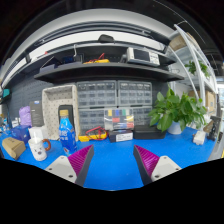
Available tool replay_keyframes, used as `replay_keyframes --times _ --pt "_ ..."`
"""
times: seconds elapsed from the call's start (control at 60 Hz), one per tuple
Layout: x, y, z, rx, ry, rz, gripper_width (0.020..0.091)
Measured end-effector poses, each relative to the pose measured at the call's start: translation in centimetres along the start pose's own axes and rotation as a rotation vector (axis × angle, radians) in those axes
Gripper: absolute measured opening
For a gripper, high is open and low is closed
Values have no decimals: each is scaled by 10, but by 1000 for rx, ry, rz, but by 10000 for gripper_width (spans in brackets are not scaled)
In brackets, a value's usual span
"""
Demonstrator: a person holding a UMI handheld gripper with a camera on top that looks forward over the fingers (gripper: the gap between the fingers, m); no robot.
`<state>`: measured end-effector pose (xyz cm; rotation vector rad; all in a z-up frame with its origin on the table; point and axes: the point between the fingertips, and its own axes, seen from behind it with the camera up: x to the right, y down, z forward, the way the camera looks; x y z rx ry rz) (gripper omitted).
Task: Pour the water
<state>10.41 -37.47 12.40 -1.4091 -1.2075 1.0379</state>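
Note:
A clear water bottle with a blue label [66, 133] stands at the left on the blue table [112, 160], beyond the left finger. Just left of it sits a white mug [38, 147]. My gripper [113, 160] hovers over the bare tabletop, open, its two magenta pads [80, 160] set wide apart with nothing between them. Both bottle and mug are well ahead and left of the fingers.
A grey drawer cabinet [113, 98] stands against the back wall with a small box [119, 122] before it. A potted plant [177, 110] is at the right. A beige box [62, 103] and small objects [14, 140] crowd the far left.

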Motion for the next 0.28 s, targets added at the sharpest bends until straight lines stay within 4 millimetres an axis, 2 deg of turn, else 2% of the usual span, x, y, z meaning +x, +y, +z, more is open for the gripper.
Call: replay_keyframes --times 0.283 --pt "28 2 -14 -3 55 24 808"
